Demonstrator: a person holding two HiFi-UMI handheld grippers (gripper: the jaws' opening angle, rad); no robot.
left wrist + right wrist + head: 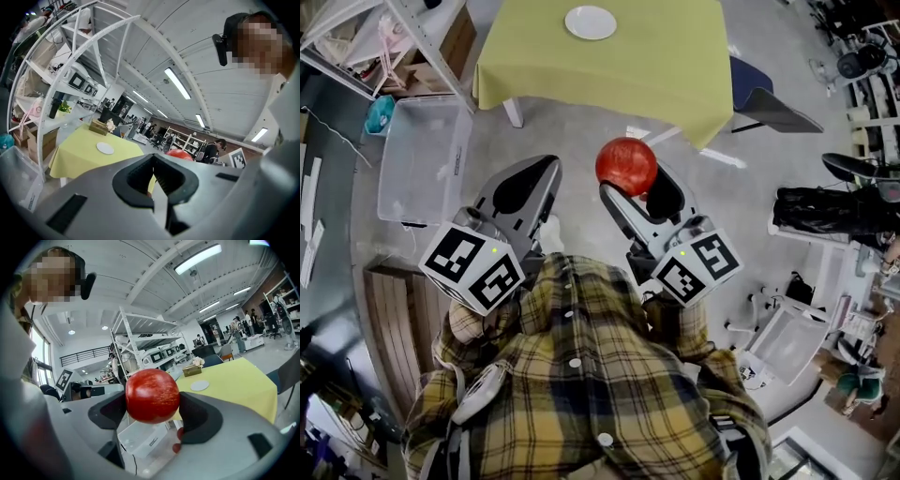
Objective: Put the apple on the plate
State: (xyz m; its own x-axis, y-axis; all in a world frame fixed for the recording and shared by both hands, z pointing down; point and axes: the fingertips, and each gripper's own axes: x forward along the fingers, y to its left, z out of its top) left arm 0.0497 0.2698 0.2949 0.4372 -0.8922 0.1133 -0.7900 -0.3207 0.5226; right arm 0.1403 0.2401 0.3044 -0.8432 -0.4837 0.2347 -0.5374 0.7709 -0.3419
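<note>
Between the jaws of the right tool (634, 186) sits the apple (626, 165) — clamped tight — well apart from the plate (590, 22).

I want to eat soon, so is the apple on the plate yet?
Not yet. Done: the right tool grips the apple between its jaws. In hand: holding it up. The plate sits empty on the yellow table ahead. To do: carry it over and set it down. The left tool is shut and empty.

The plate (590, 22) lies on the table (666, 66), towards its far side. Short of the table, the apple (626, 166) sits between the right gripper's (630, 180) jaws, with the left gripper (546, 171) beside it. A bin (422, 159) lies left of the table.
</note>
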